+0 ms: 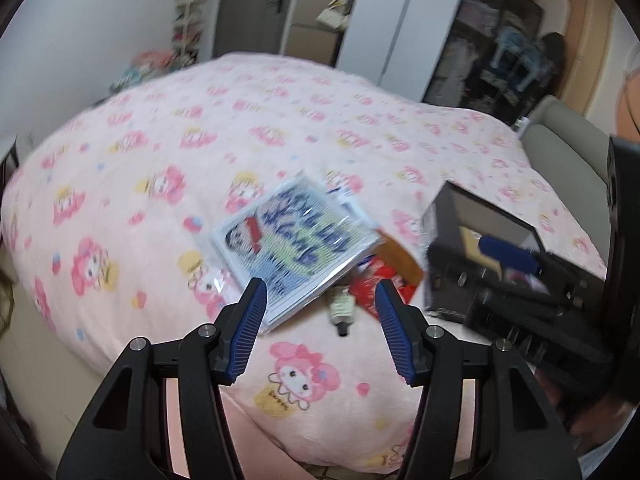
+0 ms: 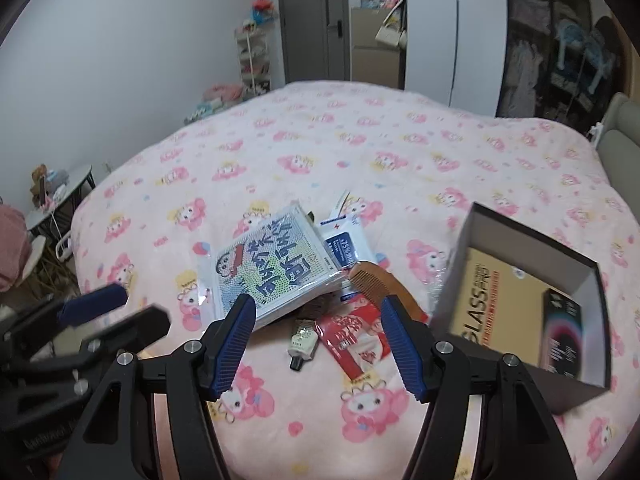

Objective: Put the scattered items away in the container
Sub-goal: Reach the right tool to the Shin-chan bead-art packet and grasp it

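Note:
A pile of items lies on the pink bed: a bagged picture kit [image 2: 276, 268] [image 1: 296, 246], a blue-white packet [image 2: 346, 242], a wooden comb [image 2: 380, 288] [image 1: 402, 256], a red packet [image 2: 354, 334] [image 1: 370, 290] and a small tube [image 2: 302, 340] [image 1: 340, 310]. An open black box [image 2: 592, 300] [image 1: 444, 216] stands to the right, holding a tan "GLASS" pack [image 2: 504, 304] and a dark box [image 2: 560, 328]. My left gripper [image 1: 320, 334] is open and empty before the pile. My right gripper [image 2: 318, 344] is open and empty over the tube and red packet.
The bed [image 2: 360, 148] fills the middle. The left gripper shows at the right wrist view's left edge [image 2: 80, 320]. A small table [image 2: 68, 184] stands left of the bed. Wardrobes and shelves [image 2: 560, 52] line the far wall. A padded headboard [image 2: 624, 140] is at right.

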The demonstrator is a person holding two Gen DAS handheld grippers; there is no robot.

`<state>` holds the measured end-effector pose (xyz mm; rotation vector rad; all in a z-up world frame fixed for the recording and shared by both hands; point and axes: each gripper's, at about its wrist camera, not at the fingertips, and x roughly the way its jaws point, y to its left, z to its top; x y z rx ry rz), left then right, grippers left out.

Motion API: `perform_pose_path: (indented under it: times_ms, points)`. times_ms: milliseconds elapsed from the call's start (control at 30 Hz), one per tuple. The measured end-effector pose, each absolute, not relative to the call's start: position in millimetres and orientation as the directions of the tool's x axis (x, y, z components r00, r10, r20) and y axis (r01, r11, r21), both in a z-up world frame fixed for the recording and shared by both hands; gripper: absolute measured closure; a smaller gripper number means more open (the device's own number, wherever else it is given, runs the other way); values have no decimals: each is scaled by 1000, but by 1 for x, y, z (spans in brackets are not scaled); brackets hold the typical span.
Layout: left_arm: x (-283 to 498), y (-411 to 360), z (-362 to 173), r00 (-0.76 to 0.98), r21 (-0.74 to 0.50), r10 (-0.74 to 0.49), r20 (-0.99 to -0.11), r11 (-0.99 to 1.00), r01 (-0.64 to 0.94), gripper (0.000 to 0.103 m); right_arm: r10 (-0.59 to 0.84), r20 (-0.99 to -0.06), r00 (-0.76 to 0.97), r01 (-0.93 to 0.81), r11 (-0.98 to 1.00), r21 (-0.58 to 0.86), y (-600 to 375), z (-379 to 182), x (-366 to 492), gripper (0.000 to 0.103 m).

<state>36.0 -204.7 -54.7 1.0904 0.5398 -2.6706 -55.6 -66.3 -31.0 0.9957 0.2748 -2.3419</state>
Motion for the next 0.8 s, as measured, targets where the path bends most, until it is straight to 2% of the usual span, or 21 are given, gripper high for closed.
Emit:
perform_pose_path:
  times_ms: [200,400,600,700,800]
  points:
    - [18,-239,-123,-658,-374,12,-753,-831,413,45,-343,-742,-576,560,-827,-52,-87,-59,-107,40]
    - [-1,-262,-175,-655,-513,130,-745,-740,436,48,-326,-797,-508,561,-828,-19,-105,-99,-156,43]
    - [-19,-280,-197,-638,-517,118,-761,-704,486,50,-350,-839,-417,625,-780,14,-132,-129,-176,44]
    - [-25,-286,-203,-628,-512,119,-769,-703,494,54,-405,-843,-354,656,-750,86,-138,-134,-174,64]
    - [-29,-288,-207,-613,-495,109,-783,-706,506,54,-410,-840,-354,670,-738,78,-140,-133,-162,66]
